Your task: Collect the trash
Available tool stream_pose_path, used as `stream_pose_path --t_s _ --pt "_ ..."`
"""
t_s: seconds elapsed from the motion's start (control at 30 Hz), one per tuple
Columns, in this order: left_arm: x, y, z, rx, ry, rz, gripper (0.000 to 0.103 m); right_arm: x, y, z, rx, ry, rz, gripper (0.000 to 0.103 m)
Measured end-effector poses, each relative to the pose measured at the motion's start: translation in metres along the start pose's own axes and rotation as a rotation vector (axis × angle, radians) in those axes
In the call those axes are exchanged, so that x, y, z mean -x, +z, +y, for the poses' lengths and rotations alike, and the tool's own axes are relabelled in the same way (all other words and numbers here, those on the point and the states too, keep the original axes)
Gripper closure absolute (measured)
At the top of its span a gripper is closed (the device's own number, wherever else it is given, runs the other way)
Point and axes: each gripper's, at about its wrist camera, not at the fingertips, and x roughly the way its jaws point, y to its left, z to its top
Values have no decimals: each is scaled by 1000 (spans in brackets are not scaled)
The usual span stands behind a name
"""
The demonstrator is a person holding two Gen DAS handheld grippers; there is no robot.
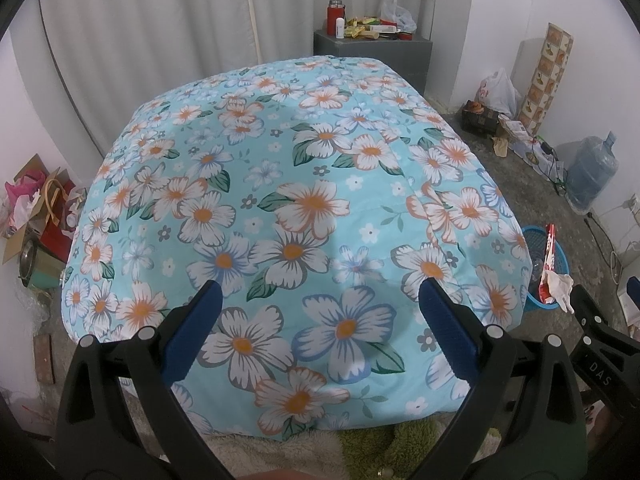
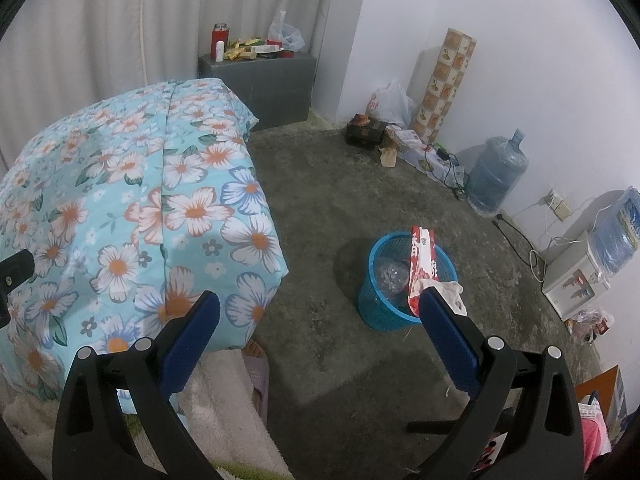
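Hovering over the flowered bedspread (image 1: 280, 200) with the left gripper (image 1: 320, 292), blue pads spread wide, nothing between them. Same with the right gripper (image 2: 320, 300): fingers well apart, empty, aimed at the bare concrete floor (image 2: 320, 184) beside the bed. Holding nothing in either tool, so probably between pickups, or near the end.

Blue mesh bin (image 2: 400, 280) standing on the floor just right of the bed corner, already loaded: a red-and-white wrapper (image 2: 422, 260) sticking up out of it, a crumpled white tissue (image 2: 452, 292) draped at the rim, a clear plastic bottle (image 2: 390, 274) down inside. Bed top free of loose litter in the left view.

Next, likely: scanning for what is left. Candidates along the far wall (a brown paper scrap (image 2: 389, 157) lying by a dark box (image 2: 366, 132), though hard to tell trash from belongings there). Calls for reaching low, closing the pads on the scrap, then carrying it over the bin rim.
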Motion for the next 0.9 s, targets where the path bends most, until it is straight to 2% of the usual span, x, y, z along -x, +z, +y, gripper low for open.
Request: stream_pose_path --t_s 0.9 --pt "0 1 1 -1 -2 4 9 1 -1 0 -9 -4 1 6"
